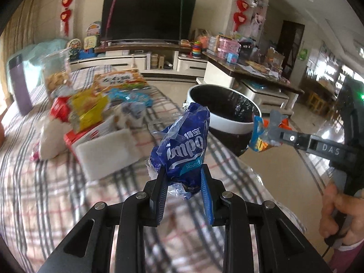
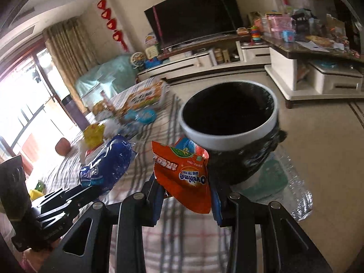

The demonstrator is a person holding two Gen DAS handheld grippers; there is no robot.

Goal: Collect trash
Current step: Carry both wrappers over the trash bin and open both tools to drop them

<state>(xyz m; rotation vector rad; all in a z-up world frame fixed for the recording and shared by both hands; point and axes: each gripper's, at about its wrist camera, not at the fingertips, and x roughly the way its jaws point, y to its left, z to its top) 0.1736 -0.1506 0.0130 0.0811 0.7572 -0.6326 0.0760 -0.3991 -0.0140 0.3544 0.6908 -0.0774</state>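
Observation:
My left gripper [image 1: 183, 173] is shut on a crumpled blue Tempo tissue wrapper [image 1: 184, 141] and holds it above the checked tablecloth [image 1: 45, 193]. The wrapper also shows in the right wrist view [image 2: 107, 163]. My right gripper [image 2: 185, 182] is shut on an orange Ovaltine packet [image 2: 184, 175], seen from the left wrist view [image 1: 259, 136] near the bin rim. The trash bin [image 1: 225, 113], white-rimmed with a black liner, stands just beyond the table edge; in the right wrist view the bin [image 2: 229, 134] is right behind the packet.
Snack packets [image 1: 88, 109], a white sponge-like block [image 1: 107, 152], a picture book [image 1: 118, 82] and a clear jar [image 1: 56, 72] lie on the table to the left. A TV stand [image 1: 145, 59] and a cluttered side table [image 1: 250, 68] stand behind.

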